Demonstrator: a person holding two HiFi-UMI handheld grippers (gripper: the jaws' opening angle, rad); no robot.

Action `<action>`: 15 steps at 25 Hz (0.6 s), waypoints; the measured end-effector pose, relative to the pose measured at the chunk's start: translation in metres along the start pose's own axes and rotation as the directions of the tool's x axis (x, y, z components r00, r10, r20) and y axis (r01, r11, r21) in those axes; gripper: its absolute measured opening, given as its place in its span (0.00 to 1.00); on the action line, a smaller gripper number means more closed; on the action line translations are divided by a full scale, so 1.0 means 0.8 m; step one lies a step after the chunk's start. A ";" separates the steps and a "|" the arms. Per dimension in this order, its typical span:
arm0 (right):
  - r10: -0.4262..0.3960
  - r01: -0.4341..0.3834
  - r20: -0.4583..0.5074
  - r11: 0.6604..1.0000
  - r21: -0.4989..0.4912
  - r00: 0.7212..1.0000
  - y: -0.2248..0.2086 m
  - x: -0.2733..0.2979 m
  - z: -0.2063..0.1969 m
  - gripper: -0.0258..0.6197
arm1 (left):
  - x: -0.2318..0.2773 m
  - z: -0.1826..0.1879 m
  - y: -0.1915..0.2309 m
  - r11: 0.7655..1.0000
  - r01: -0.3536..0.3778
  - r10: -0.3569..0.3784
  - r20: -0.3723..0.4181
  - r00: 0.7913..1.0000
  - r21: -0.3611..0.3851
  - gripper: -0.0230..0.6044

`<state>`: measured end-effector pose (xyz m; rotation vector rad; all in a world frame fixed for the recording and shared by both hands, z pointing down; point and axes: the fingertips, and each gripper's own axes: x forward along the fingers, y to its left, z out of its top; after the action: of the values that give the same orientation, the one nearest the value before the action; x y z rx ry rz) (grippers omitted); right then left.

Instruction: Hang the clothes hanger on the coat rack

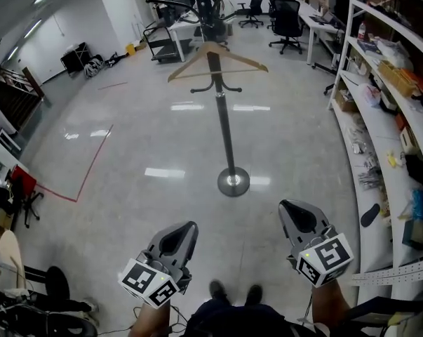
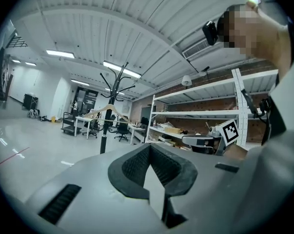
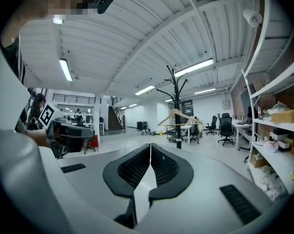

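Both tongs shut with nothing between them, left gripper (image 1: 177, 236) and right gripper (image 1: 300, 217) near me, while the clothes hanger (image 1: 212, 47) already hangs on the coat rack (image 1: 225, 132) far ahead, centre, so I judge nothing remains.

Large open workshop with a glossy pale grey concrete floor (image 1: 127, 188) that mirrors the ceiling lights. A thin red tape line (image 1: 92, 161) crosses the floor at 9 o'clock. Tall white metal shelving (image 1: 379, 111), crowded with boxes and small items, runs along 3 o'clock, with a reddish brick wall (image 2: 205, 104) behind it. Black office chairs (image 1: 287, 16) and white desks (image 1: 316, 23) stand at 1 o'clock, and a black metal trolley (image 1: 158, 44) at 11 o'clock. Long tube lights (image 3: 65, 69) hang under a ribbed white ceiling (image 3: 137, 33).
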<state>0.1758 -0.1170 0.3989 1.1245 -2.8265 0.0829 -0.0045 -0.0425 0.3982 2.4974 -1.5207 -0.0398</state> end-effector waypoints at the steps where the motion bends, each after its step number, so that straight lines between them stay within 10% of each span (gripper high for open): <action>1: -0.003 0.003 0.002 1.000 0.002 1.000 0.005 -0.005 0.002 0.05 | -0.008 0.001 -0.006 1.000 0.000 0.000 0.001 1.000 -0.001 0.04; 15: -0.080 0.079 -0.040 0.997 -0.019 0.996 0.176 -0.094 -0.001 0.05 | -0.184 -0.053 -0.038 0.997 0.067 -0.067 0.010 0.998 -0.031 0.04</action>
<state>0.1331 0.0367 0.3891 1.2153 -2.7383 0.0747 -0.0404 0.1075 0.4201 2.5261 -1.4281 -0.0850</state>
